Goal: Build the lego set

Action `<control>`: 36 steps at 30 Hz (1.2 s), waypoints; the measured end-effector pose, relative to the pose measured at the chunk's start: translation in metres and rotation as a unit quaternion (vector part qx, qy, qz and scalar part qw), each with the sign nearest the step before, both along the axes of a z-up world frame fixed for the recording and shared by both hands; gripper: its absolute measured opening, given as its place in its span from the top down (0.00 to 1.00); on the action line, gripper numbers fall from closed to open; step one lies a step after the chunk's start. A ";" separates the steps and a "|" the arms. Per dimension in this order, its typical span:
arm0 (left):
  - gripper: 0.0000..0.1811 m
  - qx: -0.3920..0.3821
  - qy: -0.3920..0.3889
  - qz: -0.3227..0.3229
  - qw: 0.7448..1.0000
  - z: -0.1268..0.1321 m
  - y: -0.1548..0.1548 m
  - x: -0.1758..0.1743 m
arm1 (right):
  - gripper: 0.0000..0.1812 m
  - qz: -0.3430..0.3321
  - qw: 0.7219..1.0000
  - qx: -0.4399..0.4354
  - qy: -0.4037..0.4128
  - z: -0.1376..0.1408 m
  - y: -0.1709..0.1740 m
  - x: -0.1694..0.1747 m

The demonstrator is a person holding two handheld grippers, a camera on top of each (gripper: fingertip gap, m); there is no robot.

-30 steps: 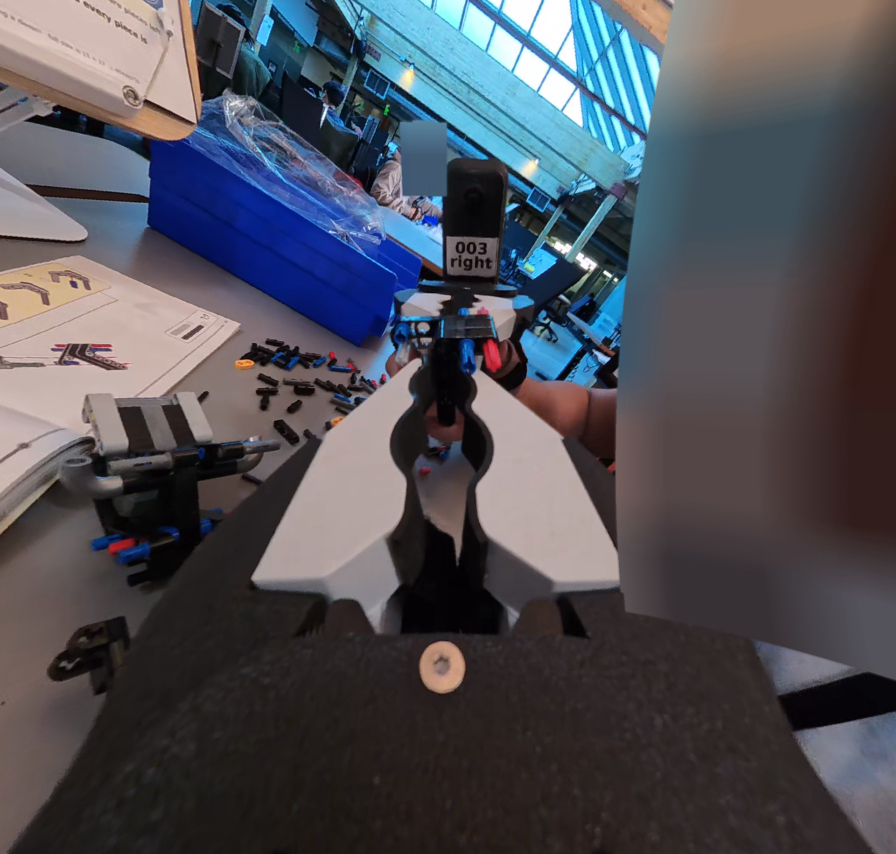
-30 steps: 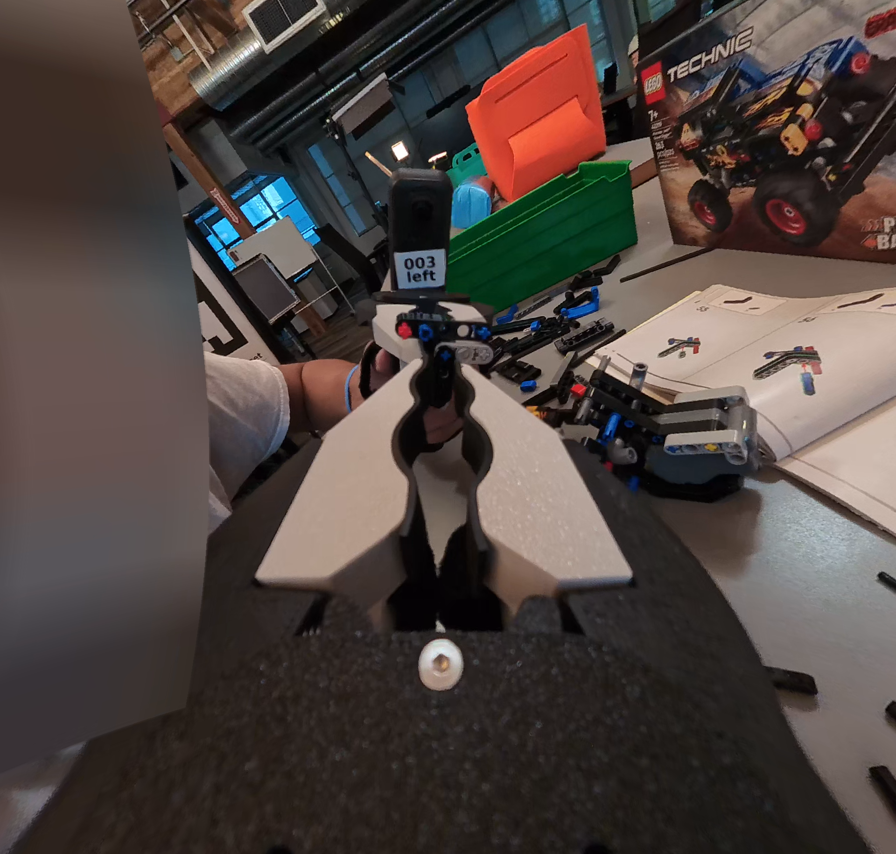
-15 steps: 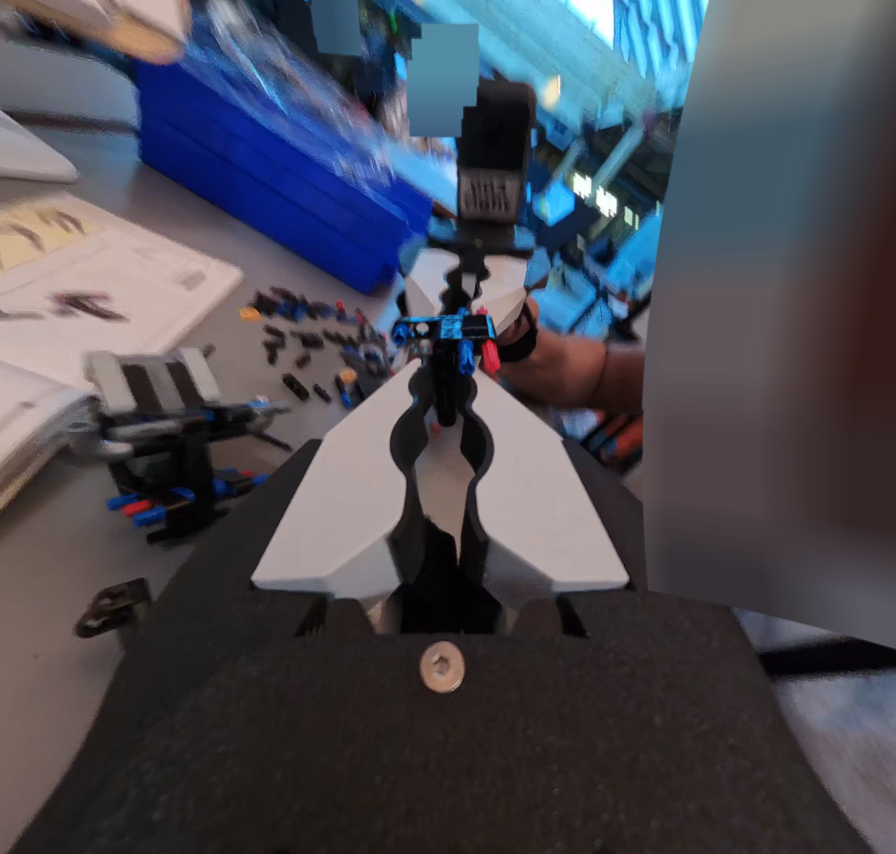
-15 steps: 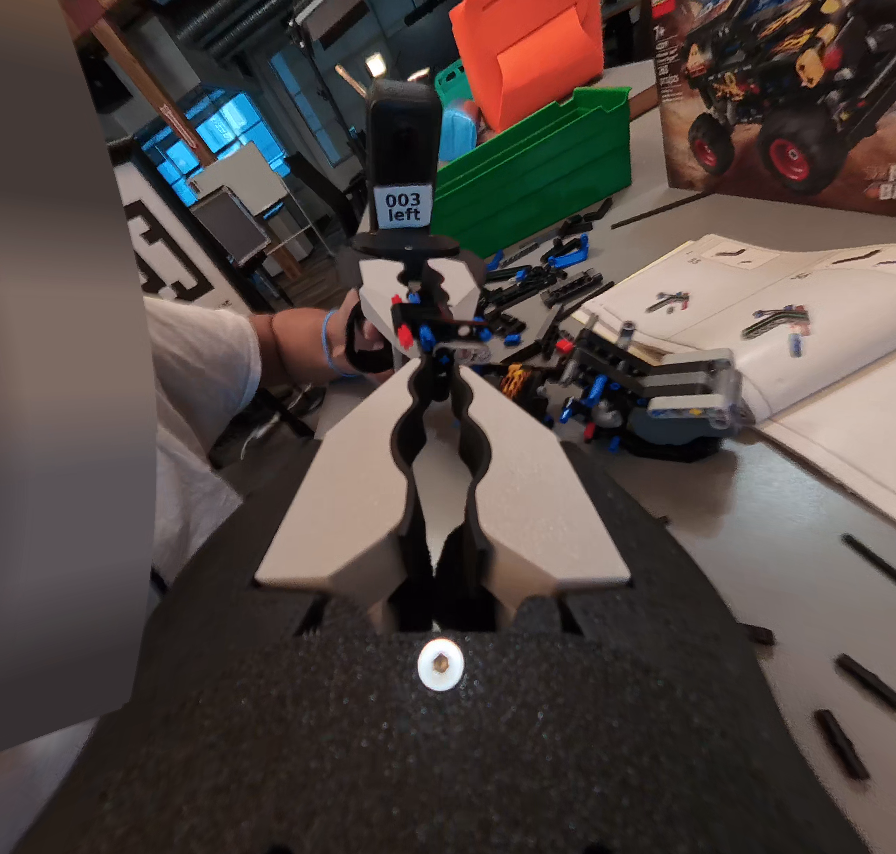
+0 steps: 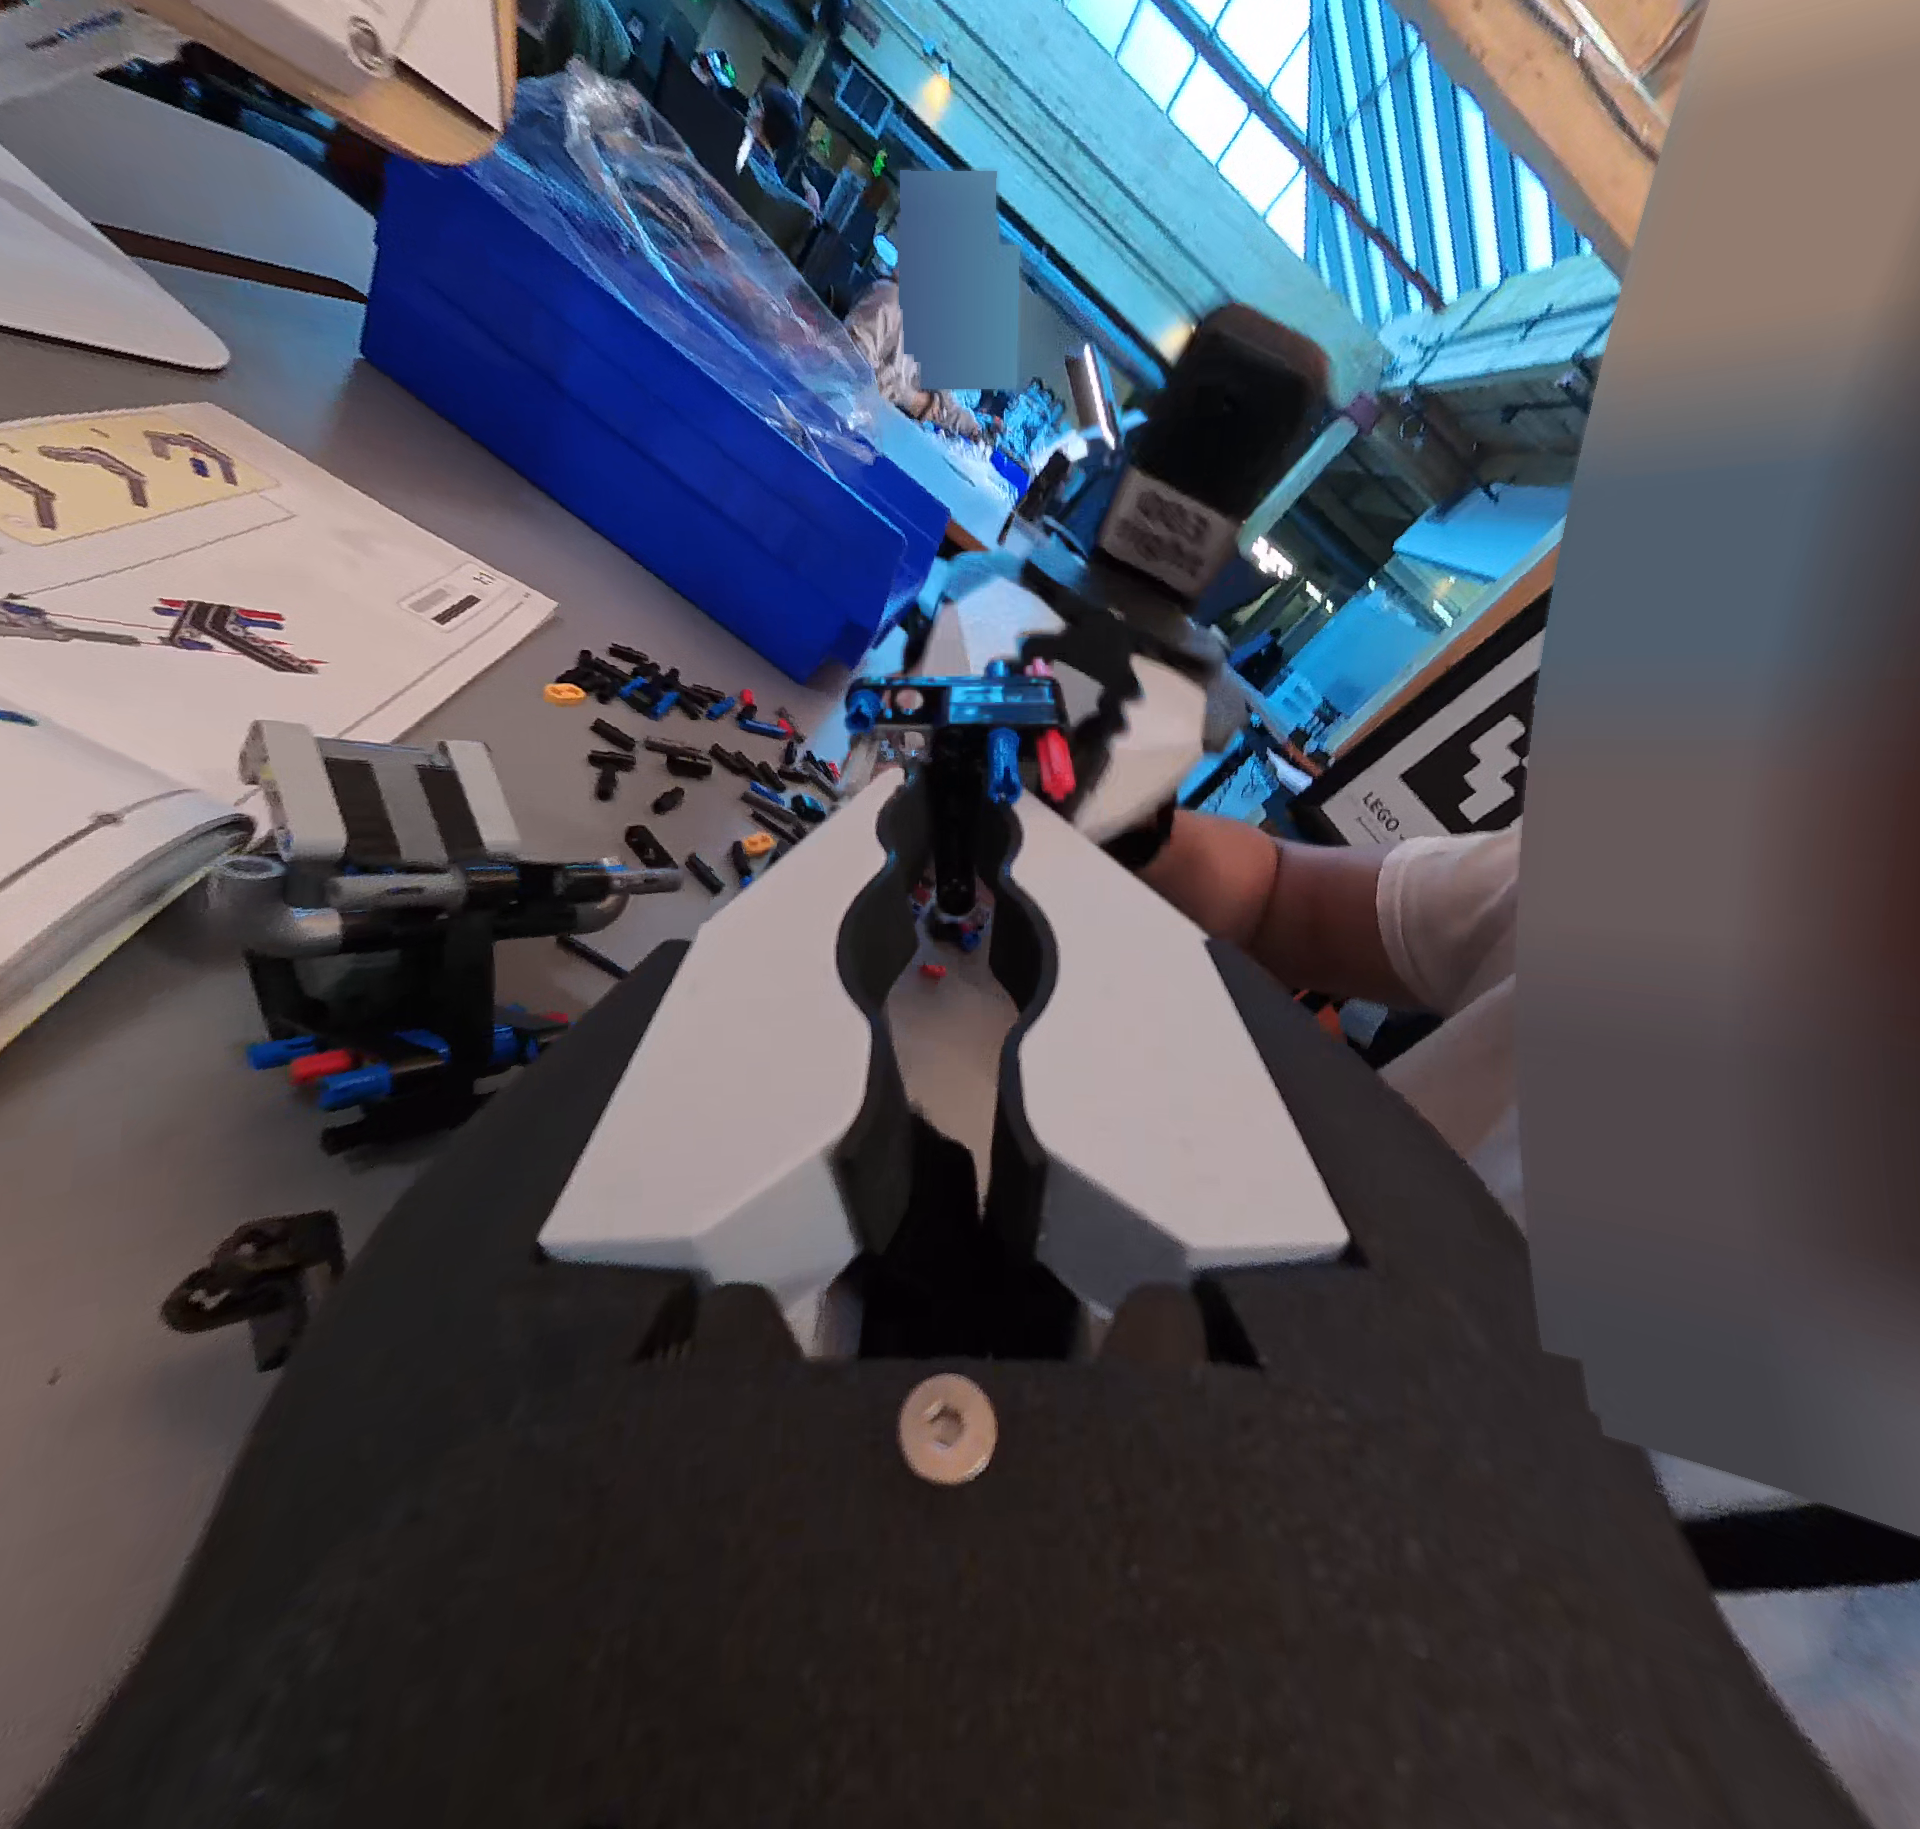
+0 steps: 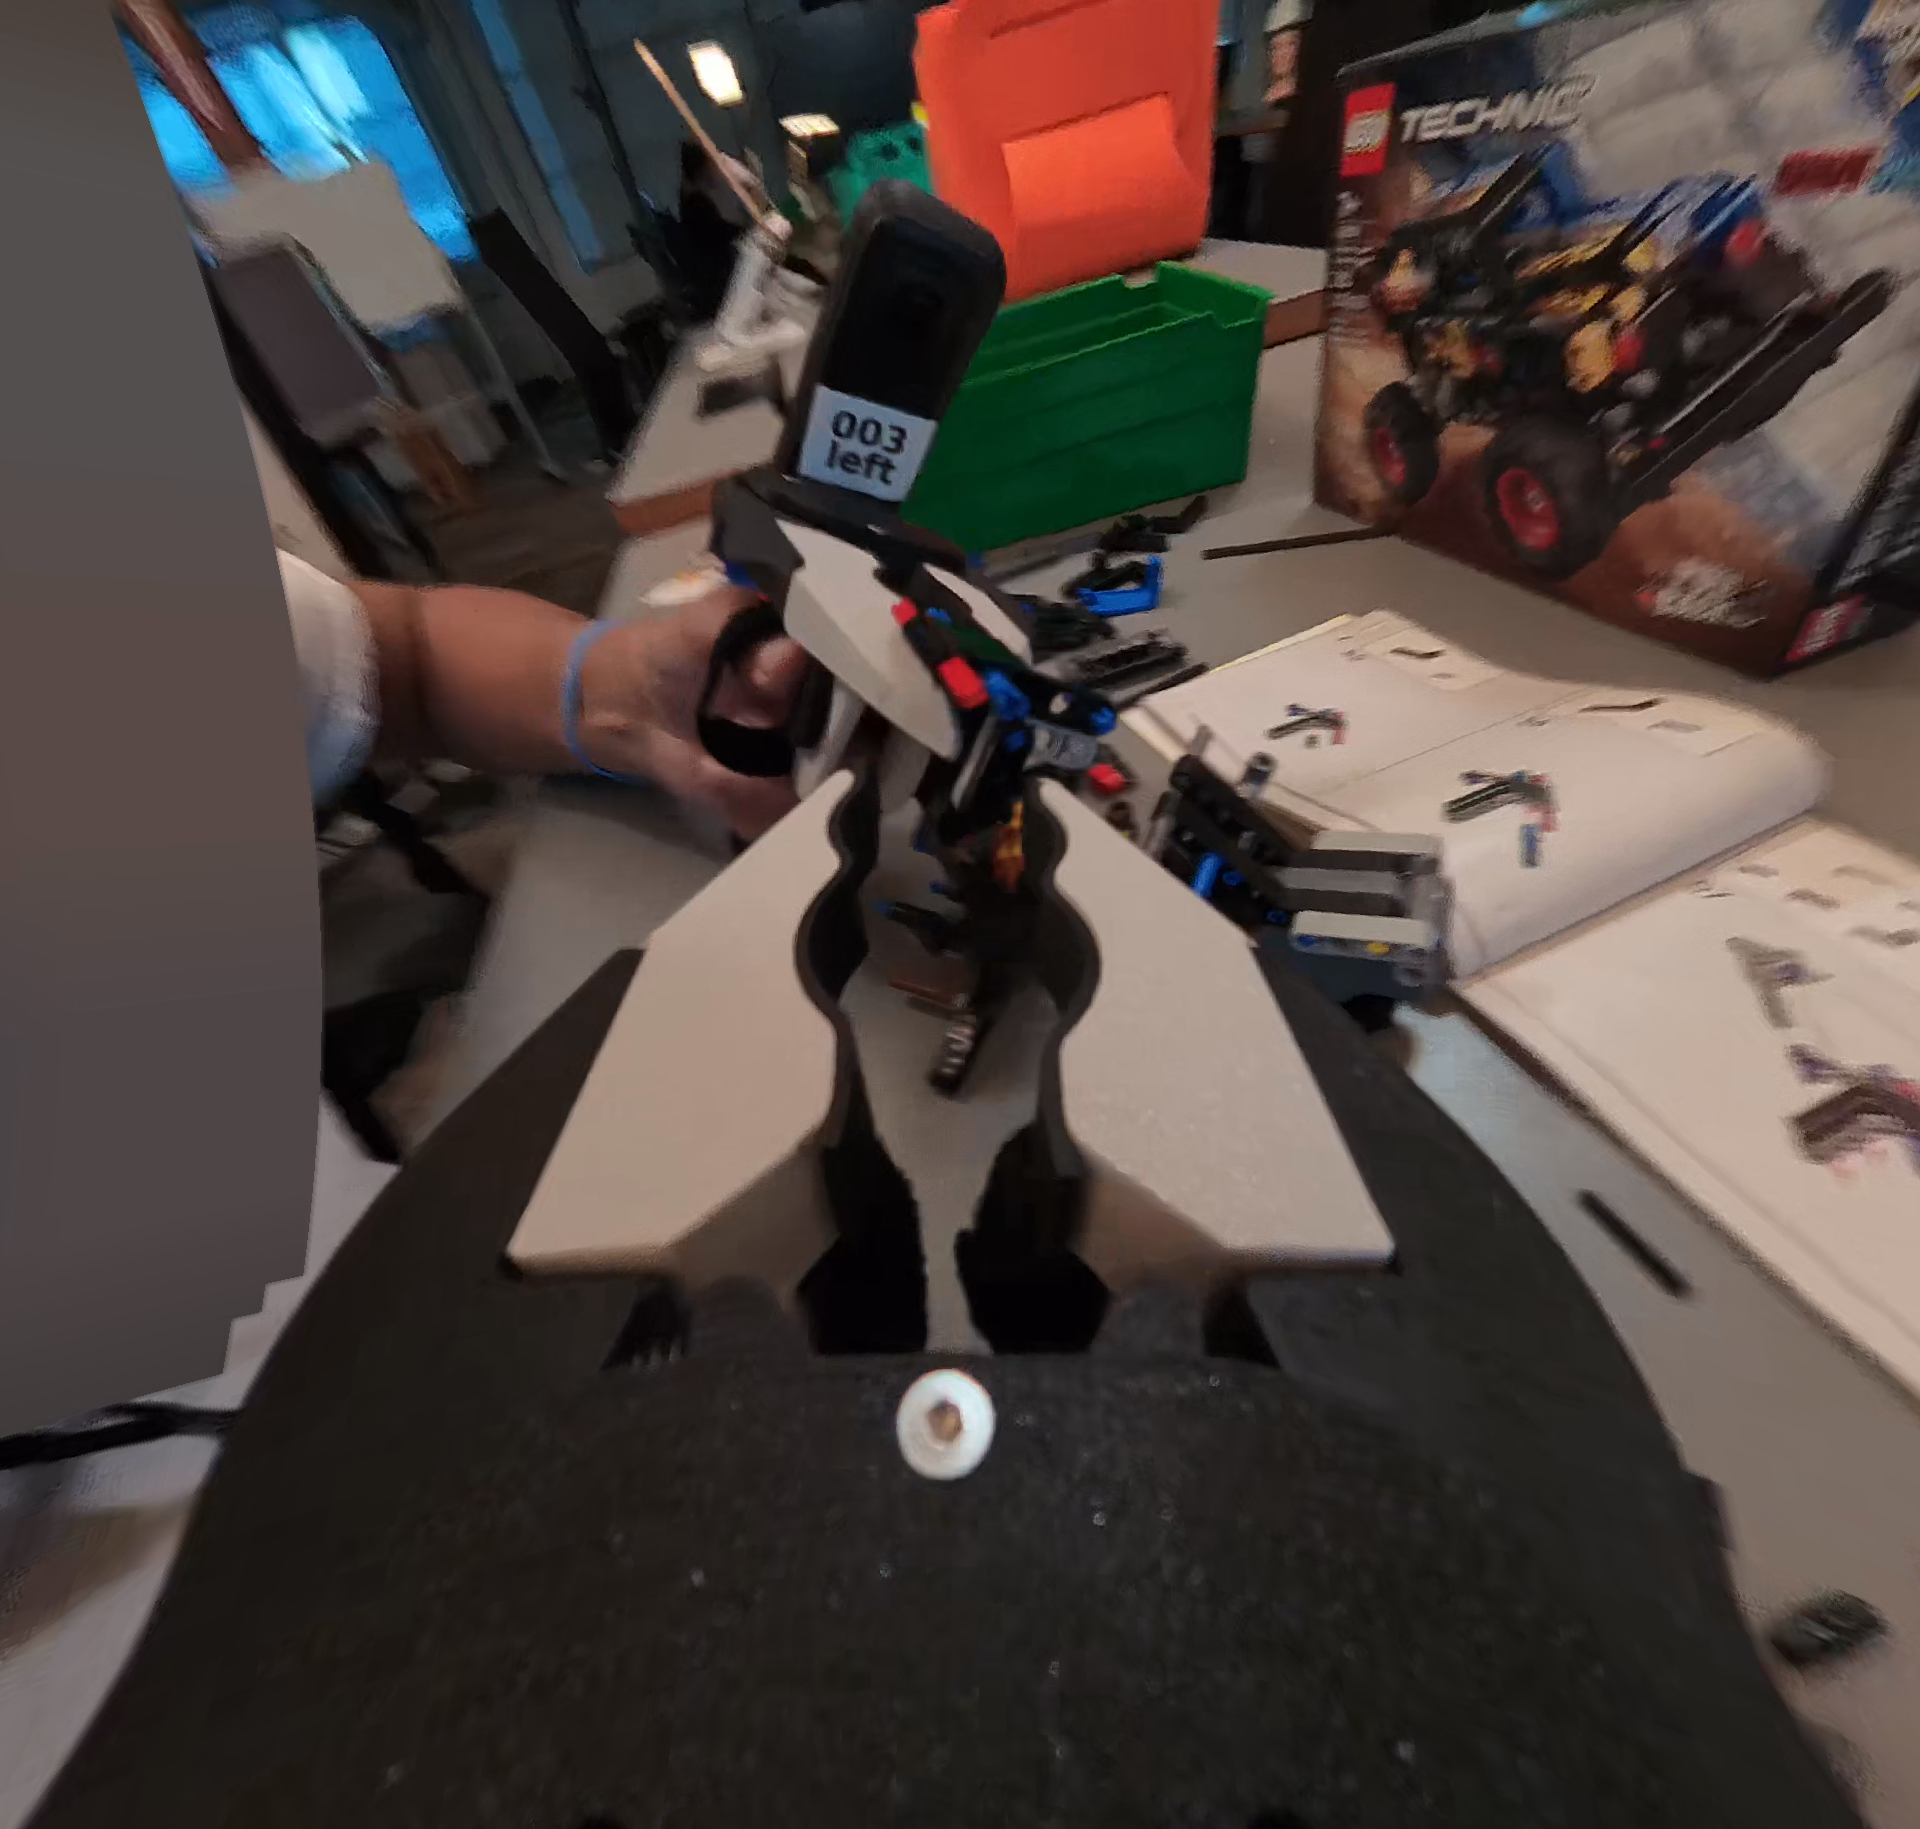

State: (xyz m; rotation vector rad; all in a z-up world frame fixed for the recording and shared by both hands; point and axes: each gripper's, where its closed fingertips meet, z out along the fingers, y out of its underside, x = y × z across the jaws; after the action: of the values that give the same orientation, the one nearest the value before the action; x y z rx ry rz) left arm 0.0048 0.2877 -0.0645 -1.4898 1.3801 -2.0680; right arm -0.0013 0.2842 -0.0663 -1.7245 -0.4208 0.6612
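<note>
Your left gripper (image 5: 951, 813) has its jaws pinched on the black stem of a small lego piece (image 5: 956, 714), a black bar with blue and red pins held up above the grey counter (image 5: 125, 1187). Your right gripper (image 6: 951, 823) has its jaws spread a little, with the same piece (image 6: 997, 709) standing between the tips; the blur hides whether either jaw touches it. In the left wrist view, nearest you on the counter lies a lone black part (image 5: 255, 1280), and just beyond it stands the half-built model (image 5: 384, 906), grey and black with blue and red pins, beside the open instruction booklet (image 5: 239, 574). A scatter of small black, blue and orange pins (image 5: 686, 730) lies farther on, short of a stack of blue bins (image 5: 623, 429) topped with clear plastic wrap (image 5: 665, 190). Behind those you see an open hall with skylights and timber beams. In the right wrist view, loose black rods (image 6: 1631, 1254) lie near you on the counter, then the booklet (image 6: 1558, 740) and the model (image 6: 1340, 896) against it, then more black and blue parts (image 6: 1117, 584). At the far edge stand a green bin (image 6: 1101, 408), an orange folded box (image 6: 1070, 96) behind it, and the set's printed box (image 6: 1621, 325) showing a truck, upright to the right.
</note>
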 end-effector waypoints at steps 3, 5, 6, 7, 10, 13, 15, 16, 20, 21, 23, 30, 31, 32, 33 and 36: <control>0.97 -0.005 -0.004 0.040 0.999 0.000 0.009 0.005 | 0.78 -0.095 0.987 0.025 -0.126 -0.013 0.011 0.003; 0.97 0.001 -0.007 0.065 0.998 0.000 0.010 0.008 | 0.80 -0.155 0.974 0.043 -0.162 -0.011 0.017 0.008; 0.97 0.003 -0.004 0.073 0.997 0.000 0.009 0.009 | 0.80 -0.160 0.972 0.047 -0.167 -0.011 0.018 0.005; 0.96 0.005 -0.002 0.082 0.997 0.000 0.009 0.010 | 0.80 -0.169 0.969 0.050 -0.171 -0.010 0.019 0.003; 0.97 0.003 -0.003 0.095 0.995 0.001 0.008 0.010 | 0.84 -0.205 0.957 0.062 -0.195 -0.008 0.022 0.008; 0.97 0.011 -0.001 0.092 0.996 0.001 0.007 0.009 | 0.85 -0.197 0.958 0.062 -0.198 -0.007 0.020 0.008; 0.95 0.024 0.002 0.081 0.996 0.001 0.007 0.008 | 0.86 -0.187 0.964 0.050 -0.184 -0.008 0.020 0.012; 0.94 0.022 0.002 0.077 0.997 0.003 0.008 0.007 | 0.86 -0.185 0.966 0.044 -0.173 -0.007 0.021 0.015; 0.94 0.028 -0.001 0.076 0.997 0.002 0.008 0.007 | 0.87 -0.161 0.978 0.027 -0.132 -0.008 0.019 0.020; 0.94 0.035 0.001 0.079 0.996 0.001 0.008 0.007 | 0.87 -0.161 0.978 0.024 -0.128 -0.010 0.020 0.021; 0.96 0.048 0.003 0.091 0.995 -0.001 0.010 0.008 | 0.87 -0.160 0.978 0.023 -0.130 -0.011 0.020 0.021; 1.00 0.072 0.002 0.106 0.992 0.001 0.011 0.007 | 0.86 -0.133 0.987 0.011 -0.084 -0.007 0.018 0.017; 1.00 0.071 -0.001 0.104 0.992 0.003 0.010 0.006 | 0.86 -0.114 0.992 0.007 -0.052 -0.005 0.017 0.016; 1.00 0.074 -0.004 0.105 0.992 0.005 0.011 0.005 | 0.86 -0.092 0.996 -0.010 -0.018 -0.006 0.016 0.015; 1.00 0.088 -0.010 0.109 0.990 0.007 0.014 0.004 | 0.86 -0.076 0.997 -0.019 0.019 -0.003 0.015 0.016; 0.96 0.186 -0.036 0.130 0.973 0.016 0.022 -0.002 | 0.86 -0.010 0.993 -0.036 0.108 0.003 0.007 0.014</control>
State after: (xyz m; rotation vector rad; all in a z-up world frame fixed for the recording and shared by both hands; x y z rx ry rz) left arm 0.0028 0.3101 -0.0486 -1.3404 1.3671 -1.5859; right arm 0.0124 0.2914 -0.0632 -1.7014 -0.2307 0.8466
